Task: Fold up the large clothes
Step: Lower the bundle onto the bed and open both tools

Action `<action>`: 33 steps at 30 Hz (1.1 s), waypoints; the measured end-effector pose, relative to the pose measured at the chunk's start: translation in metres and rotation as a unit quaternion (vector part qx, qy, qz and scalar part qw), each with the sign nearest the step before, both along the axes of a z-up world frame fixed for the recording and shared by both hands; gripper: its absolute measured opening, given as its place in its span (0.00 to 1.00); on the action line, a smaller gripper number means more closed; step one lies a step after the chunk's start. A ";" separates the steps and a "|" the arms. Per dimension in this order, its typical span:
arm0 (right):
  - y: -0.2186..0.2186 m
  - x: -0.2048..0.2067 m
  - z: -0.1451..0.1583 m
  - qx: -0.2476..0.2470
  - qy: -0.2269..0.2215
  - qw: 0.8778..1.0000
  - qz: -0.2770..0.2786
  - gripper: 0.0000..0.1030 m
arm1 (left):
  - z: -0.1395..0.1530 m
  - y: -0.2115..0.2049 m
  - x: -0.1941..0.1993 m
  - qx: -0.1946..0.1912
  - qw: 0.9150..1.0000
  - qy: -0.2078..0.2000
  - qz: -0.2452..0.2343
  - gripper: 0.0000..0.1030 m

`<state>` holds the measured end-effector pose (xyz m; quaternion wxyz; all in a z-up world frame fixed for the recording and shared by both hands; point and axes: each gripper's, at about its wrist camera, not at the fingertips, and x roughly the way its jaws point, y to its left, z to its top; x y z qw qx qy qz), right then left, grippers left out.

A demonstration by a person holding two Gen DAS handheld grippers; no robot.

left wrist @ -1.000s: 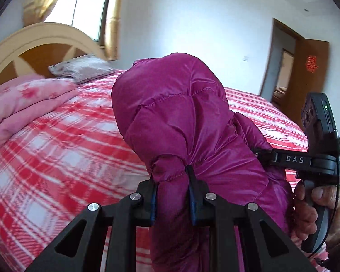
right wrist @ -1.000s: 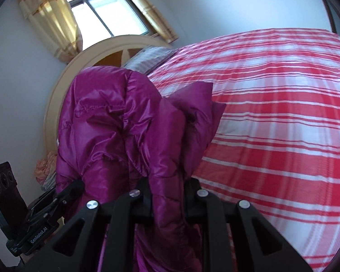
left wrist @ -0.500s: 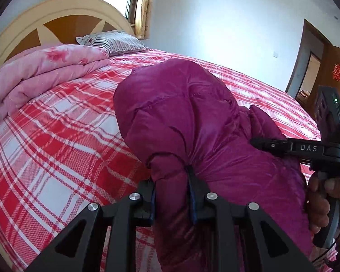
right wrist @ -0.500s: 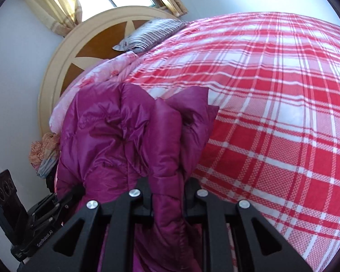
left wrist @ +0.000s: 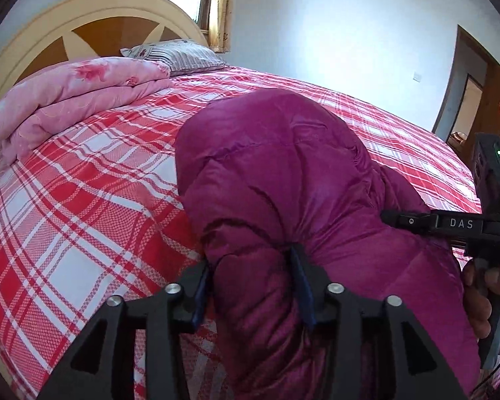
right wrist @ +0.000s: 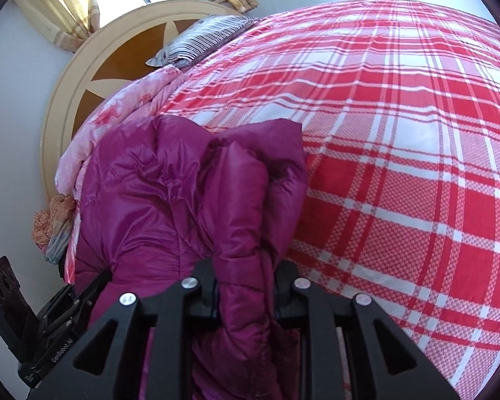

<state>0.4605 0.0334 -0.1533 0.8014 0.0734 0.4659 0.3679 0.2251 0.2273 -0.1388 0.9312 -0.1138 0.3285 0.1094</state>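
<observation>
A bedroom: a bed with a red-and-white checked cover (left wrist: 83,220), and a folded pink quilt (left wrist: 73,100) far ahead to the left of the left gripper (left wrist: 253,286). Its jaws have just been opening and stand well apart, the purple down jacket (left wrist: 283,173) bulging loosely between them, apparently let go so it settles onto the bed.

From the right wrist, the right gripper (right wrist: 245,290) has also eased open a little, yet its pads pinch a jacket fold, the bulk heaped just ahead and left.

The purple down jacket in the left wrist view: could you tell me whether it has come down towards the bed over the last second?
Yes. The purple down jacket has sunk: its top once rose above the plaid bedspread against the wall; now it lies within the bedspread.
</observation>
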 end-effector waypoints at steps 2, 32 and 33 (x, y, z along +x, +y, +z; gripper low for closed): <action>0.001 0.000 0.000 -0.010 0.000 1.000 -0.004 0.28 | 0.000 0.000 0.000 0.003 1.000 0.004 0.006 0.54; -0.070 -0.152 0.133 -0.014 -0.194 0.975 -0.104 0.85 | 0.131 -0.034 -0.108 0.035 0.990 -0.132 -0.029 0.74; -0.073 -0.155 0.135 -0.014 -0.196 0.975 -0.105 0.87 | 0.132 -0.034 -0.109 0.033 0.990 -0.135 -0.032 0.74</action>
